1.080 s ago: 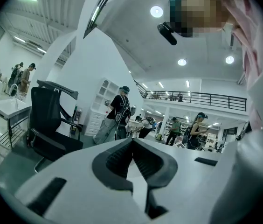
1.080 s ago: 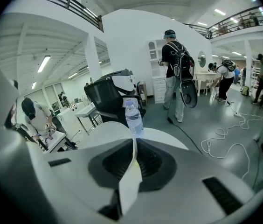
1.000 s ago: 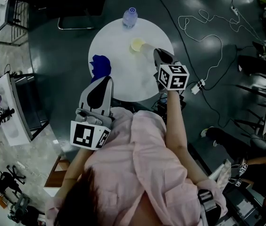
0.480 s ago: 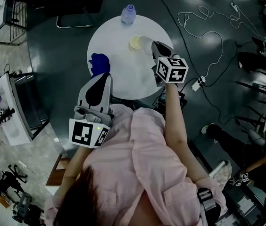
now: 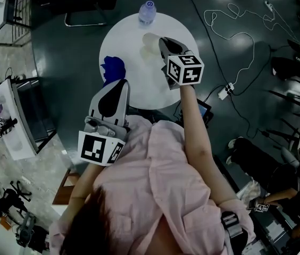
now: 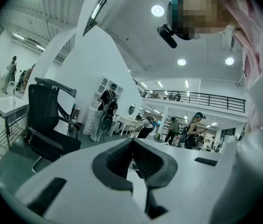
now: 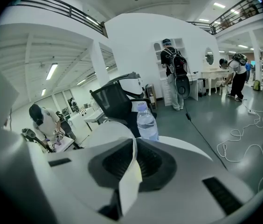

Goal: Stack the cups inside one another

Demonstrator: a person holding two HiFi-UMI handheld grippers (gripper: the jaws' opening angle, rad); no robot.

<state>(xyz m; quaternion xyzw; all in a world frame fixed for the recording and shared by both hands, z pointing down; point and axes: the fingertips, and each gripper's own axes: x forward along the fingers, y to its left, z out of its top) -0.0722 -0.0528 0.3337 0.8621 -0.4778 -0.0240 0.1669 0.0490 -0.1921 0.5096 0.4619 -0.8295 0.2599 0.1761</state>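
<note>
Holding: right gripper [image 7: 133,143] clamped on one cup [image 5: 150,39] | left gripper [image 6: 132,144] together, empty | one bottle [image 7: 147,123]

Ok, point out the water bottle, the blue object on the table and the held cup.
water bottle [image 5: 147,13]: head view, middle of its body.
blue object [image 5: 113,68]: head view, its middle.
cup [image 7: 130,171]: right gripper view, its pinched wall.
</note>
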